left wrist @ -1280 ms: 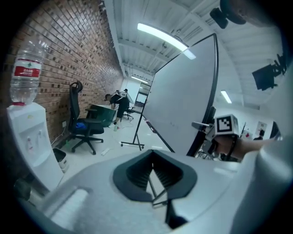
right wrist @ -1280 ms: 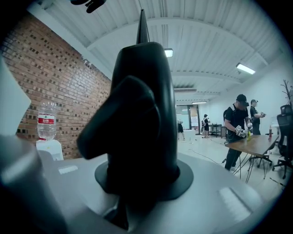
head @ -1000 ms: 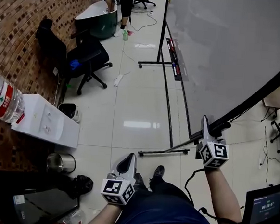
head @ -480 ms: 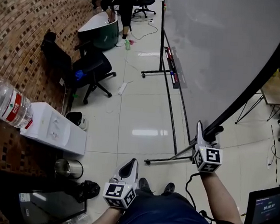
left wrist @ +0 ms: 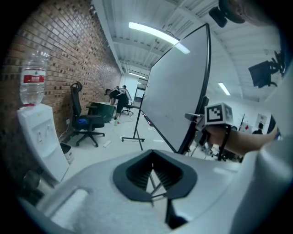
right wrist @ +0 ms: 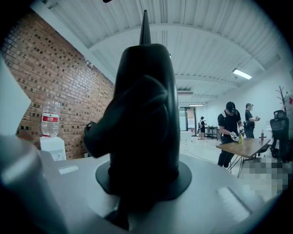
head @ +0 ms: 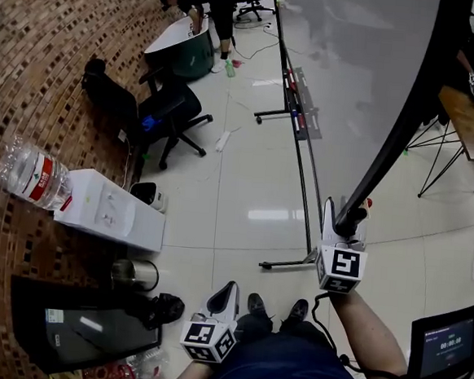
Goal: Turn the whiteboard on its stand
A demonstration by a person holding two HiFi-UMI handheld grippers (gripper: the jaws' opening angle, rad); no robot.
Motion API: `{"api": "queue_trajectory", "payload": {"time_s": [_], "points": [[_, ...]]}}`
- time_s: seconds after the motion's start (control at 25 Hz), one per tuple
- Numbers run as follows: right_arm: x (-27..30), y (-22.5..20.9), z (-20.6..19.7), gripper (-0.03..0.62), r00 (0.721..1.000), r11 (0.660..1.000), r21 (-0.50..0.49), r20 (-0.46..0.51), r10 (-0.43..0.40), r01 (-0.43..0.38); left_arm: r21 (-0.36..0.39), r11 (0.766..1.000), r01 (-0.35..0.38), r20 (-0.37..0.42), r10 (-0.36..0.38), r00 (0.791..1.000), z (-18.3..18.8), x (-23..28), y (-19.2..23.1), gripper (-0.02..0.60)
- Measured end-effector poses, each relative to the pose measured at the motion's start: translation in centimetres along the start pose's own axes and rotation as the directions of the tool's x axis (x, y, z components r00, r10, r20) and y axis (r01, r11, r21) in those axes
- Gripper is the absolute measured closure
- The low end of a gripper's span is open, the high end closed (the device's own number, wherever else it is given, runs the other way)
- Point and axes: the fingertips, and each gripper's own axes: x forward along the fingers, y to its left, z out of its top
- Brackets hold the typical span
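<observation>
Right gripper (head: 342, 227), one of our two, is clamped on the black frame (head: 391, 148) at the lower corner of the single whiteboard (head: 353, 63), which stands tilted on its stand (head: 299, 161); our forearm reaches forward, level. Our left gripper (head: 227, 288) hangs low by our lap, jaws together, empty. One water bottle (head: 32, 175) bears a red label, print unreadable

Your left gripper (head: 229, 289), right gripper (head: 338, 219): pale grey shells, black-white marker cube (head: 339, 269) on each. Black cable (head: 318, 312) off your right wrist. Dark blue trousers (head: 288, 368), black shoes (head: 257, 302).
</observation>
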Motion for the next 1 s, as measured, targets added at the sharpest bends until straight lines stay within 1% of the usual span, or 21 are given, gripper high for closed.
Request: {"api": "queue_trajectory", "payload": {"time_s": [0.08, 0.2, 0.36, 0.48, 0.6, 0.84, 1.0], "points": [[0.0, 0.0, -0.2, 0.503, 1.0, 1.0, 0.005, 0.001, 0.003, -0.003, -0.009, 1.0, 0.0, -0.001, 0.0, 1.0, -0.4, -0.2, 0.0, 0.575], [-0.4, -0.1, -0.5, 0.502, 1.0, 1.0, 0.007, -0.007, 0.003, -0.003, -0.012, 1.0, 0.023, 0.031, -0.022, 0.999, 0.4, 0.1, -0.1, 0.575], [-1.0, 0.0, -0.6, 0.502, 1.0, 1.0, 0.014, -0.012, -0.002, 0.002, -0.02, 0.996, 0.085, 0.083, -0.083, 0.993, 1.7, 0.3, -0.2, 0.575], [-2.2, 0.7, -1.2, 0.497, 1.0, 1.0, 0.017, -0.01, -0.024, 0.024, -0.043, 0.992, 0.121, 0.099, -0.116, 0.988, 1.2, -0.2, 0.9, 0.575], [-2.8, 1.6, -1.2, 0.497, 0.999, 0.999, 0.021, -0.011, -0.037, 0.037, -0.072, 0.988, 0.137, 0.091, -0.13, 0.987, 0.1, -0.2, 2.2, 0.575], [-3.8, 2.1, -0.4, 0.499, 0.999, 0.998, 0.019, -0.012, -0.052, 0.053, -0.106, 0.977, 0.183, 0.041, -0.18, 0.983, -1.6, -0.1, 2.8, 0.575], [-5.0, 2.5, -0.3, 0.499, 0.998, 0.998, 0.02, -0.011, -0.054, 0.054, -0.104, 0.975, 0.198, 0.021, -0.197, 0.98, -2.0, -0.4, 2.7, 0.575]]}}
